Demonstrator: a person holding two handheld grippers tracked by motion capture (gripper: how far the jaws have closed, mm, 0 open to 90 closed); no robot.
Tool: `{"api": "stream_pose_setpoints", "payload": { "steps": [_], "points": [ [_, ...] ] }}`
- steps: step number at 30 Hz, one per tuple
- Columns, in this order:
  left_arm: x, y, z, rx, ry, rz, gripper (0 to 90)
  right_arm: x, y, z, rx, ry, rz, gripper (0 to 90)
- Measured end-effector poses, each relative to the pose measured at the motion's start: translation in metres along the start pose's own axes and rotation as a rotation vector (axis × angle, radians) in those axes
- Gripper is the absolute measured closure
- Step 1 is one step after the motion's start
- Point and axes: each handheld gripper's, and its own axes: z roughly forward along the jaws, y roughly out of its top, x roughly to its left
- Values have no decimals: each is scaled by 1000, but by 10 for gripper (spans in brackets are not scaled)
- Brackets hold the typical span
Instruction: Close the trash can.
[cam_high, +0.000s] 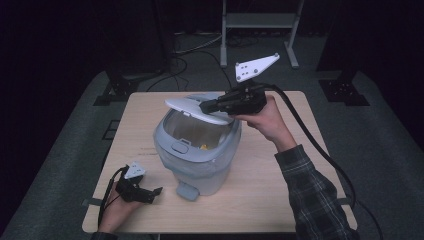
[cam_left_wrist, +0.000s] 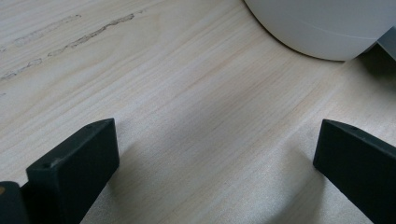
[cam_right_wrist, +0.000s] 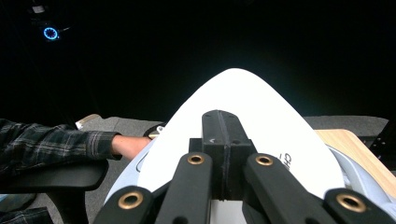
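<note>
A pale blue-grey pedal bin (cam_high: 200, 165) stands mid-table with its white lid (cam_high: 187, 106) tilted up above the opening. My right gripper (cam_high: 206, 107) comes in from the right, and its shut jaws lie on the lid's top face. In the right gripper view the gripper (cam_right_wrist: 223, 126) shows both jaws pressed together over the lid (cam_right_wrist: 261, 107); I see nothing between them. Something small and yellow (cam_high: 204, 146) lies inside the bin. My left gripper (cam_high: 150, 194) rests on the table at the front left. Its jaws stand open and empty (cam_left_wrist: 215, 158) near the bin's base (cam_left_wrist: 322, 28).
The bin's foot pedal (cam_high: 187, 191) juts toward the front edge of the wooden table (cam_high: 270, 185). A metal stand (cam_high: 260, 22) and cables (cam_high: 185, 55) lie on the floor behind. A checked sleeve (cam_right_wrist: 46, 142) and a black chair arm (cam_right_wrist: 51, 175) are at the left.
</note>
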Motion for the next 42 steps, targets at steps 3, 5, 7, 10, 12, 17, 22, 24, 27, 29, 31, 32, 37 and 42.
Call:
{"api": "stream_pose_setpoints", "payload": {
  "steps": [3, 5, 7, 10, 12, 17, 22, 24, 27, 29, 31, 32, 37, 42],
  "points": [
    [0, 0, 0, 0, 0, 0, 0, 0, 1, 6, 12, 9, 2, 900],
    [0, 0, 0, 0, 0, 0, 0, 0, 2, 9, 18, 15, -1, 900],
    [0, 0, 0, 0, 0, 0, 0, 0, 3, 14, 26, 22, -3, 900],
    [0, 0, 0, 0, 0, 0, 0, 1, 4, 20, 35, 28, -9, 900],
    [0, 0, 0, 0, 0, 0, 0, 1, 4, 23, 39, 33, -8, 900],
    [0, 0, 0, 0, 0, 0, 0, 1, 1, 30, 55, 43, -3, 900],
    [0, 0, 0, 0, 0, 0, 0, 3, -1, 37, 85, 49, -12, 900],
    [0, 0, 0, 1, -1, 0, 0, 4, -2, 39, 94, 52, -14, 900],
    [0, 0, 0, -1, 1, 0, 0, 6, -3, 42, 106, 56, -16, 900],
    [0, 0, 0, -1, 1, 0, 0, 7, -4, 45, 116, 59, -16, 900],
    [0, 0, 0, -1, 1, 0, 0, 8, -6, 48, 128, 63, -16, 900],
    [0, 0, 0, -1, 1, 0, 0, 9, -7, 49, 137, 62, -19, 900],
    [0, 0, 0, -1, 1, 0, 0, 13, -7, 51, 160, 57, -31, 900],
    [0, 0, 0, -1, 1, 0, 0, 18, -8, 53, 187, 50, -47, 900]
  ]
}}
